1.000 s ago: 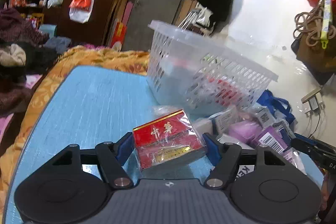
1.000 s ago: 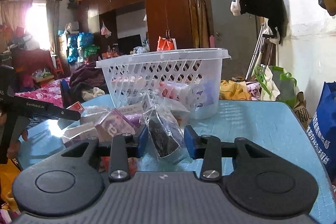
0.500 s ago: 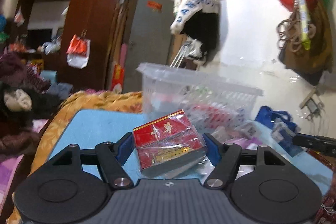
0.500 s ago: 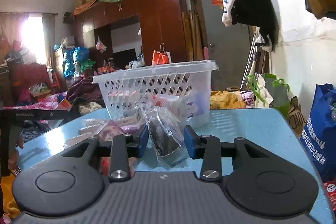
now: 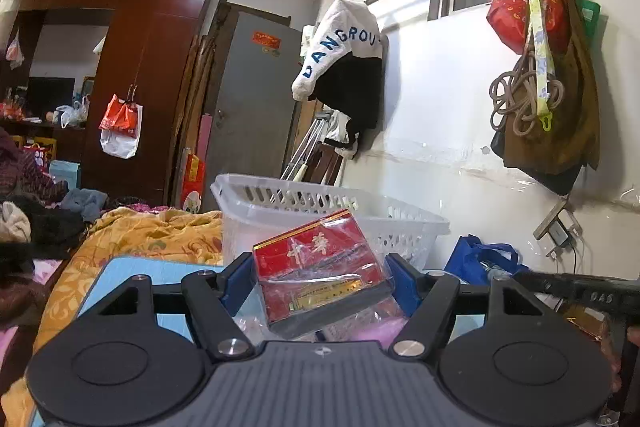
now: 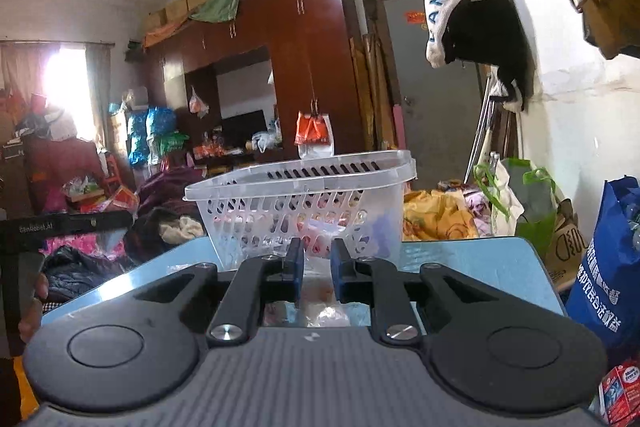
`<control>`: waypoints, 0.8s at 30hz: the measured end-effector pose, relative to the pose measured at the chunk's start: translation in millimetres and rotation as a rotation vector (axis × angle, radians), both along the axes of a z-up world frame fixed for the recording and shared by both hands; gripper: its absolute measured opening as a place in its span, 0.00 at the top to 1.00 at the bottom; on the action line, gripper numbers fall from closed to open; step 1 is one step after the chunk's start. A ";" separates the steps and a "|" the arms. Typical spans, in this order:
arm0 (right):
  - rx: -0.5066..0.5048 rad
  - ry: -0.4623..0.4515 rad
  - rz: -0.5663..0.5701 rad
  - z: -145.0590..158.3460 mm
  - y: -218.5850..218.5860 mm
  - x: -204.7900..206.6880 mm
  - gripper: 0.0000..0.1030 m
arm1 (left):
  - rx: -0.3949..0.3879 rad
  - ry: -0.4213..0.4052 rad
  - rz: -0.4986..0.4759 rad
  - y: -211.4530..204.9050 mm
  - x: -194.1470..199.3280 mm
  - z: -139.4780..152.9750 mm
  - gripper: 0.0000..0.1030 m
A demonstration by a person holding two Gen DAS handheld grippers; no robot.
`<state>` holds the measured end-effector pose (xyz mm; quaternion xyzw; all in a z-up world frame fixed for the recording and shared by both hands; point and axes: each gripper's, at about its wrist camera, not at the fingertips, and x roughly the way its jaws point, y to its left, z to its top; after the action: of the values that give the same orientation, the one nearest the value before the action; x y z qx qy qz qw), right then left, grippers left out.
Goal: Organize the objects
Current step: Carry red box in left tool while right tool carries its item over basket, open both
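Two blue pads of the left gripper [image 5: 322, 281] clamp a red box [image 5: 316, 255] in clear wrap by its short ends, holding it off the blue table [image 5: 132, 267], in front of the white basket [image 5: 400, 223] and about level with its rim. The box's long axis runs from pad to pad, across the view and rising a little to the right. Its red printed face tips up towards the camera and its gold-edged side points at the basket. To do this step well, I judge the box should go over the rim before the pads let go, kept level so the slippery wrap does not slide out.

Seen from the right wrist, the right gripper [image 6: 317, 263] is clenched to a narrow slit above the table [image 6: 460, 259], aimed at the basket [image 6: 304, 179]. Crumpled clear plastic [image 6: 320, 311] shows in and below the slit; whether it is pinched I cannot tell.
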<state>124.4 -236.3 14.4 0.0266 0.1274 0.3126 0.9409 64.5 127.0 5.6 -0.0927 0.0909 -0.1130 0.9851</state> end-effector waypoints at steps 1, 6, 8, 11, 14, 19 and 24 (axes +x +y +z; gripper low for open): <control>-0.012 0.009 -0.002 -2.7 1.5 2.5 0.83 | -0.004 0.002 -0.003 -1.1 0.9 -0.6 0.29; -0.045 0.090 0.009 -30.3 -4.2 -3.7 0.64 | -0.009 0.030 -0.015 -1.8 1.0 -13.3 0.29; -0.037 0.096 -0.013 -36.1 -11.7 -12.9 0.50 | -0.018 0.031 -0.010 0.8 -0.9 -16.6 0.29; -0.067 0.077 -0.061 -39.9 -21.7 -32.3 0.27 | -0.030 0.027 -0.005 4.3 -5.8 -17.5 0.29; -0.118 0.103 -0.065 -50.3 -21.8 -46.9 0.19 | -0.034 0.019 -0.002 3.4 -7.9 -17.1 0.29; -0.179 0.136 -0.047 -56.9 -12.1 -51.9 0.51 | -0.024 0.036 -0.016 -2.0 -5.1 -20.4 0.29; -0.156 0.078 -0.058 -35.3 -15.6 -51.2 0.63 | -0.026 0.028 -0.017 -4.2 -4.0 -18.3 0.29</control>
<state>73.2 -252.0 -20.9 -0.0311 0.1873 0.2729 0.9431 60.4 122.8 -12.8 -0.1061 0.1039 -0.1212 0.9815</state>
